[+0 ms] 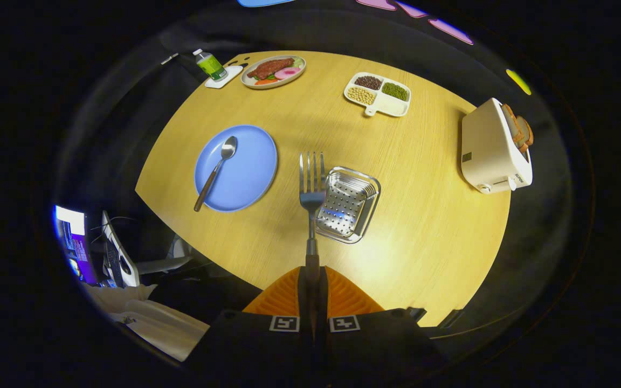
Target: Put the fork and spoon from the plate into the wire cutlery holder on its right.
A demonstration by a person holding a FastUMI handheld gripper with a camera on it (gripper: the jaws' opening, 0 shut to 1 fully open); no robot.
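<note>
The fork [312, 186] stands out straight ahead of the hand-held gripper [312, 285], its handle pinched between the two fingers, which are pressed together on it, and its tines point away, raised above the tabletop [423, 226]. The fork's head overlaps the near left edge of the wire cutlery holder [349, 203], a shiny perforated metal basket with a rounded rectangular rim that sits on the wood just to the right of the fork; whether the fork touches it cannot be told. To the left of the fork lies the blue plate [236, 167], and on it rests the spoon [215, 171], bowl toward the far side and its dark handle running back over the plate's near rim. Farther off, beyond the holder, is a white divided tray [378, 94] with three kinds of beans or grains in its compartments. Beyond the blue plate sits an oval dish of food [273, 71], and just beside that a small green bottle [211, 64] with a white cap stands on a white coaster [223, 77]. Well to the right, at the tabletop's edge, is a white toaster [494, 148] with bread in its slot.
</note>
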